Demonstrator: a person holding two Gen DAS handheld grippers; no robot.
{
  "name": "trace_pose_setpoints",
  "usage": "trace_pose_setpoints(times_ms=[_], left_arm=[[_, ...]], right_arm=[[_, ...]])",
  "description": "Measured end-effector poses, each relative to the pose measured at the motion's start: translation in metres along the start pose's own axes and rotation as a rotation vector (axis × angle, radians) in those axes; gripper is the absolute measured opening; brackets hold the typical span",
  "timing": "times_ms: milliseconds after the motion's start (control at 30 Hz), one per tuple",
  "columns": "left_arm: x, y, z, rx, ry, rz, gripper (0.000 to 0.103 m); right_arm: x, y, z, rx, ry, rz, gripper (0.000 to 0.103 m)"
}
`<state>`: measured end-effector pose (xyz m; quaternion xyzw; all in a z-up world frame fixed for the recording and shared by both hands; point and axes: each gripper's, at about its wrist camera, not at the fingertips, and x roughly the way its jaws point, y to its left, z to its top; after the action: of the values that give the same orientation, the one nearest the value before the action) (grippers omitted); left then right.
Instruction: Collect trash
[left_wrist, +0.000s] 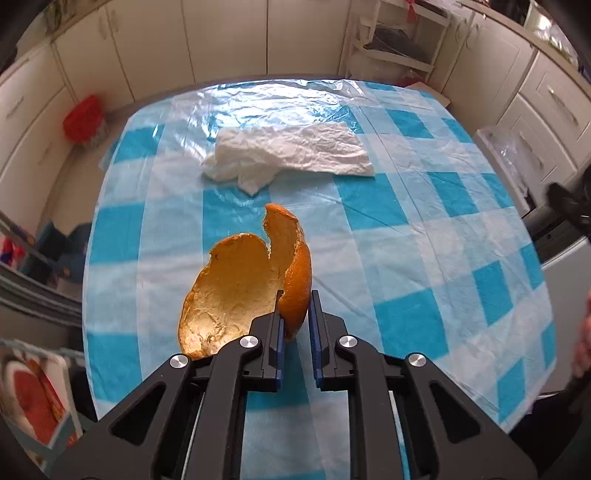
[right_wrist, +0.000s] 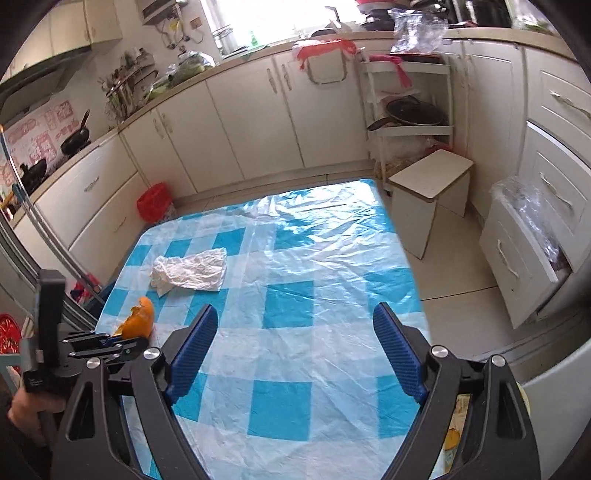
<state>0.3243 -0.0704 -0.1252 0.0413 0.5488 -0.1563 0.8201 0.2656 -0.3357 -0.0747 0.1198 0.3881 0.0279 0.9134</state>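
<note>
We see the curled orange peel with its pale inner pith (left_wrist: 243, 284) pinched at one edge between the blue pads of the left claw (left_wrist: 295, 314), low over the near-left part of the table; whether its lower lobe touches the cloth we cannot tell, as the claw's black linkage hides it. From the right wrist view only an orange sliver of the peel (right_wrist: 139, 318) shows above that claw (right_wrist: 110, 341), and the hand (right_wrist: 27, 408) holding it is cut off by the picture's edge. Just beyond the peel lies a crumpled white paper napkin (left_wrist: 291, 155), apart from it and flat on the blue-and-white checked plastic tablecloth (left_wrist: 424, 258). Our right claw (right_wrist: 295, 332) hangs over the middle of the table with its jaws spread wide and nothing between them. The cloth to the right and at the far side lies bare, wrinkled and glaring, and its far edge drops to the tiled floor. Beyond the far-left corner stands a red plastic-bag-lined bin (right_wrist: 153, 203) against the cream kitchen cabinets (right_wrist: 240, 122); its contents are not visible. A small white stool (right_wrist: 430, 188) stands off the far-right corner. An open white drawer (right_wrist: 524, 251) at right holds clear plastic bags, hard to make out.
</note>
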Motion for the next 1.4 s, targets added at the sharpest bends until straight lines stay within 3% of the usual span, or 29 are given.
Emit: trace_pose_setpoints(times_ms=[167, 233, 300, 467, 500, 567, 667, 700, 800, 1000, 1067, 1100, 1133, 1267, 1400], left_arm=[[-0.017, 0.026, -0.016, -0.110, -0.006, -0.043, 0.024], [-0.030, 0.035, -0.013, -0.137, -0.045, -0.049, 0.039], [-0.043, 0.045, -0.012, -0.173, -0.086, -0.055, 0.048], [-0.053, 0.067, -0.008, -0.243, -0.112, -0.061, 0.050], [-0.054, 0.070, -0.007, -0.250, -0.112, -0.061, 0.050], [-0.055, 0.073, -0.008, -0.252, -0.109, -0.060, 0.051], [-0.055, 0.077, -0.007, -0.256, -0.108, -0.057, 0.055], [-0.054, 0.077, -0.007, -0.254, -0.103, -0.053, 0.057], [-0.044, 0.074, -0.009, -0.231, -0.067, -0.035, 0.059], [-0.024, 0.063, -0.017, -0.196, -0.005, 0.012, 0.060], [-0.020, 0.059, -0.021, -0.197, 0.002, 0.015, 0.061], [-0.021, 0.058, -0.023, -0.206, -0.010, 0.014, 0.061], [-0.024, 0.057, -0.025, -0.212, -0.030, 0.010, 0.061], [-0.044, 0.049, -0.033, -0.214, -0.137, 0.020, 0.067], [-0.058, 0.037, -0.042, -0.192, -0.220, 0.094, 0.073]], right_arm=[[0.063, 0.077, 0.006, -0.216, 0.087, 0.072, 0.083], [0.086, 0.104, 0.012, -0.274, 0.099, 0.092, 0.083], [0.111, 0.131, 0.021, -0.321, 0.103, 0.104, 0.083], [0.169, 0.174, 0.035, -0.339, 0.176, 0.107, 0.083], [0.179, 0.179, 0.034, -0.355, 0.195, 0.099, 0.080], [0.191, 0.183, 0.030, -0.388, 0.239, 0.081, 0.058], [0.181, 0.174, 0.023, -0.415, 0.226, 0.078, 0.040], [0.175, 0.169, 0.019, -0.421, 0.228, 0.073, 0.029], [0.152, 0.145, 0.006, -0.405, 0.254, 0.066, 0.017], [0.077, 0.075, -0.043, -0.308, 0.300, 0.041, 0.017], [0.054, 0.055, -0.054, -0.261, 0.322, 0.026, 0.037], [0.040, 0.047, -0.057, -0.236, 0.312, 0.021, 0.059], [0.025, 0.041, -0.059, -0.210, 0.280, 0.030, 0.065], [-0.019, 0.025, -0.058, -0.127, 0.160, 0.057, 0.071], [-0.039, 0.009, -0.057, -0.052, 0.101, 0.053, 0.072]])
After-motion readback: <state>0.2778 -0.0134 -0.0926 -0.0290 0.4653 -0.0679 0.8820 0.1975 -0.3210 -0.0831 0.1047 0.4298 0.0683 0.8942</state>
